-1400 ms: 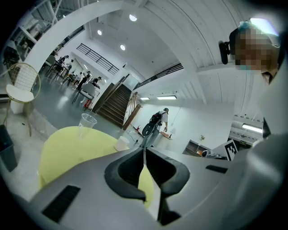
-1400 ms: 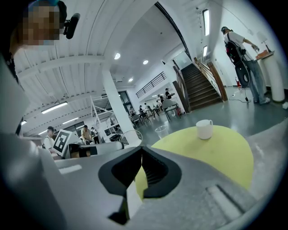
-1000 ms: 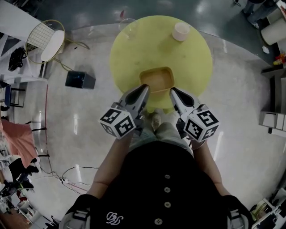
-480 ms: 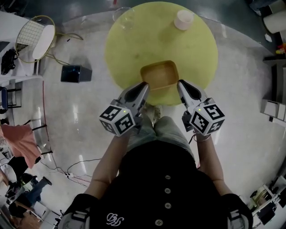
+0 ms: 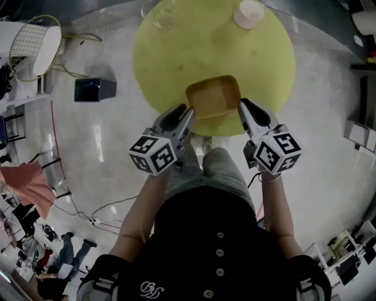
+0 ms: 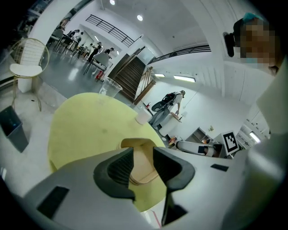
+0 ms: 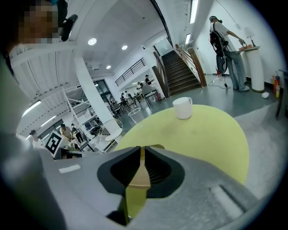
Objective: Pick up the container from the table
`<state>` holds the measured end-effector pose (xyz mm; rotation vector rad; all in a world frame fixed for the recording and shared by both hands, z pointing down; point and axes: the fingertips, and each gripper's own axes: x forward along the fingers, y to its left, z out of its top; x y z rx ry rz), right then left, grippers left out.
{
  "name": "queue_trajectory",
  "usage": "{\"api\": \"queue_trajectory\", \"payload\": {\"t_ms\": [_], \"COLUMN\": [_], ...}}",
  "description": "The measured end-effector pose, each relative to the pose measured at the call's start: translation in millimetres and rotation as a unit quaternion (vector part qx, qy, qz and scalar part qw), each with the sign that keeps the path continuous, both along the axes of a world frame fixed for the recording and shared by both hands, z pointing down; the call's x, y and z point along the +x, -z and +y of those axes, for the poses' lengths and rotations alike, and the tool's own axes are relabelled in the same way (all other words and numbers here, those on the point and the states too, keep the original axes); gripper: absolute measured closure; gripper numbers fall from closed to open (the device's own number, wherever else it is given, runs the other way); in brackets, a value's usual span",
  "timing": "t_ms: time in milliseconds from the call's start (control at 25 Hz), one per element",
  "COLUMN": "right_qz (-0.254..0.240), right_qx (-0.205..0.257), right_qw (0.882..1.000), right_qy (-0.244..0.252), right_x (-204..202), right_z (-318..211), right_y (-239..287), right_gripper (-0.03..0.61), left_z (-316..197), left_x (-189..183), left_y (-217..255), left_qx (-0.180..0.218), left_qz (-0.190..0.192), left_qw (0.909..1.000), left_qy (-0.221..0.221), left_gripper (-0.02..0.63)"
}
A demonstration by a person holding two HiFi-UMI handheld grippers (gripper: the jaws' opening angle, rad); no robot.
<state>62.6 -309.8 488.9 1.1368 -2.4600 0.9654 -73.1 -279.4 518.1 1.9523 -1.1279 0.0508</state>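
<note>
you now flank the container (image 5: 212, 96) at the yellow table's (image 5: 176, 53) near edge, both claws lowered since a second ago, left gripper (image 5: 187, 110) just released wide, right gripper (image 5: 242, 104) barely parting, both empty, so grasping likely comes next.

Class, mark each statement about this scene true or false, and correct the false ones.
1. The container rests on the yellow table. True.
2. The left tongs grip the container. False: their jaws, which have just been opening, stand apart with nothing pressed between them; the container lies ahead.
3. A white cup stands on the table's far side. True.
4. The white cup stands inside the container. False: it stands apart, across the table.
5. The table is square. False: it is round.
</note>
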Motion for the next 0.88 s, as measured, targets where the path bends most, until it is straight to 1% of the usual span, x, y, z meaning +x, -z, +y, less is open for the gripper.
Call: {"api": "queue_trajectory", "payload": {"t_ms": [40,80,280,480,680,880], "right_qz": [0.003,0.006,0.019,0.024,0.018,0.016], "right_qx": [-0.002,-0.004,-0.015,-0.03,-0.056,-0.078], "right_qw": [1.0,1.0,1.0,0.999,0.998,0.996], "right_qy": [0.0,0.001,-0.004,-0.014,-0.019,-0.027], "right_x": [-1.5,-3.1,-4.2,4.8,6.1,4.8], "right_z": [-1.5,-2.5,-11.4,-20.9,-23.6,-23.4], "right_y": [-2.2,-4.4,-17.5,-33.1,-53.3,-72.4], "right_gripper": [0.549,0.533,0.476,0.432,0.413,0.413], "left_z": [-0.6,-0.3,-0.1,-1.9,-6.6,-6.8], "left_x": [-3.5,-6.6,-16.3,-13.7,-13.2,-13.7], "left_y": [-5.2,-10.1,-29.5,-44.8,-53.8,-62.3], "left_qx": [-0.007,-0.014,-0.04,-0.061,-0.072,-0.08], "left_qz": [-0.004,-0.007,-0.011,-0.007,-0.005,-0.002], "left_qw": [1.0,0.9999,0.9991,0.9981,0.9973,0.9968], "left_qy": [0.001,0.001,0.007,0.009,0.011,0.009], "left_gripper": [0.482,0.475,0.457,0.454,0.454,0.454]}}
